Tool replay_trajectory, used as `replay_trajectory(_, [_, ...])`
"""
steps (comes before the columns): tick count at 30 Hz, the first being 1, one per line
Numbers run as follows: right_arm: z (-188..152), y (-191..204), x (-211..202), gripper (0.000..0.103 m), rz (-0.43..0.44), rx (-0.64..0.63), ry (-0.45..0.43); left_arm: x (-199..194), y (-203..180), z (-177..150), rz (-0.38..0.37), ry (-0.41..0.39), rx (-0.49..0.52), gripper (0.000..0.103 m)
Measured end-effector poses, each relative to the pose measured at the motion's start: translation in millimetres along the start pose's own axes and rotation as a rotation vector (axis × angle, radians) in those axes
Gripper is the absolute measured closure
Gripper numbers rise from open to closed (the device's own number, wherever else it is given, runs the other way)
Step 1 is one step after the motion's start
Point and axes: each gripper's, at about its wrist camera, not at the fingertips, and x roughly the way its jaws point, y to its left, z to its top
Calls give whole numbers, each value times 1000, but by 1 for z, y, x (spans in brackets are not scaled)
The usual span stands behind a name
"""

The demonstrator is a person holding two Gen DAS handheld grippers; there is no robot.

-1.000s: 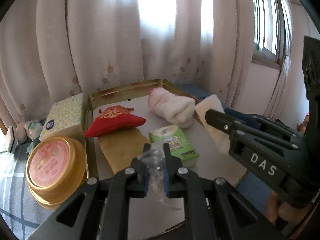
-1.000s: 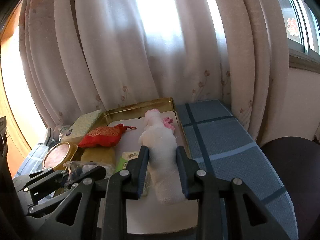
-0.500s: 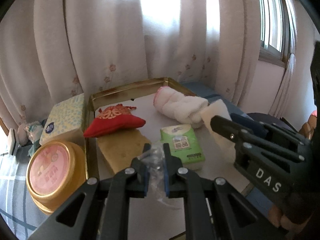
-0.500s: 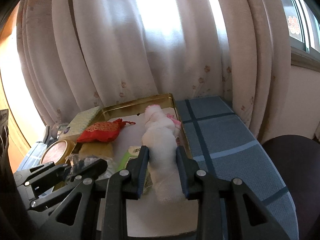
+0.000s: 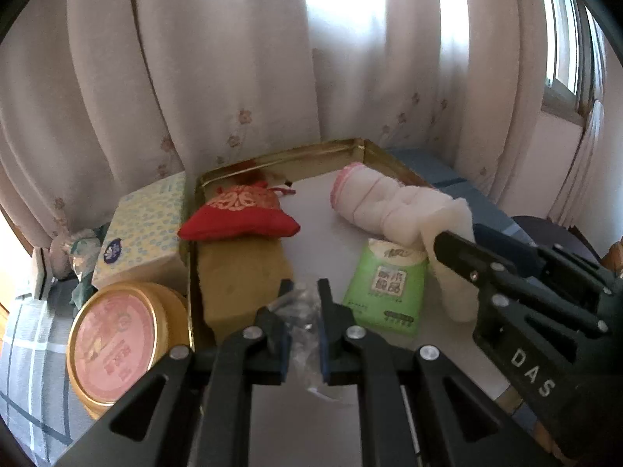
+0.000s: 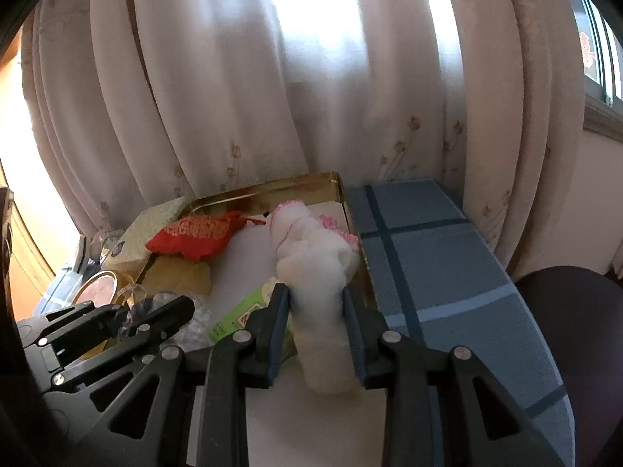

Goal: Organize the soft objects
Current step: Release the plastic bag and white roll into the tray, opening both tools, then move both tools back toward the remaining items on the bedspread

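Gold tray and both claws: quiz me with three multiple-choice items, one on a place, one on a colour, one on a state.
1. Where does the red pouch lie?
A. inside the gold tray, partly on the yellow sponge
B. on the blue cloth outside the tray
C. on the round tin

2. What colour is the tissue pack in the tray?
A. blue
B. green
C. orange

3. What is the right claw doing?
A. standing open over bare cloth
B. shut on the white towel
C. shut on the red pouch

Answers:
1 A, the pouch rests within the tray's rim with its near edge over the sponge.
2 B, its wrapper is light green with a white top.
3 B, both pads press the towel's near end in the right wrist view.
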Motion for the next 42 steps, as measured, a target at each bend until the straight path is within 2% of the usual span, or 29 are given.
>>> replay_trajectory(3, [-1,0,2,72,0,-4,2,0,-4,0,17,-1,17,94])
replay_trajectory(5, [-1,0,3,71,5,-3,4,0,-4,0,20,-1,13,91])
replay_trajectory(6, [0,0,3,69,11,-1,3,-2,-4,-1,14,1,10,84])
replay_trajectory(7, [-1,-1,3,65,28,5,7,-3,-5,-1,7,7,11,69])
replay_trajectory(8, [-1,-2,5,63,35,12,15,-3,-6,-2,17,17,15,59])
replay_trajectory(9, [0,-3,7,56,40,22,25,-7,-6,-2,21,12,13,33])
replay_trajectory(10, [-1,-6,7,49,57,47,33,-13,-7,-2,25,-16,10,18])
replay_trajectory(12, [-1,-8,2,39,104,80,19,-30,-9,-4,53,-108,30,14])
replay_trajectory(15, [-2,-8,-16,37,119,101,-69,-44,-13,-4,86,-173,77,2])
replay_trajectory(17, [-3,-9,-31,35,121,128,-140,-52,-11,-5,118,-215,76,1])
replay_trajectory(21, [-8,-11,-51,31,116,174,-237,-59,4,-10,117,-233,42,1])
replay_trajectory(31, [-24,5,-57,31,98,223,-281,-65,32,-22,162,-239,-21,1])
replay_trajectory(35, [-29,19,-60,31,71,188,-309,-64,39,-25,230,-253,-22,1])
replay_trajectory(42, [-23,36,-75,31,6,155,-461,-69,73,-26,311,-312,-83,1])
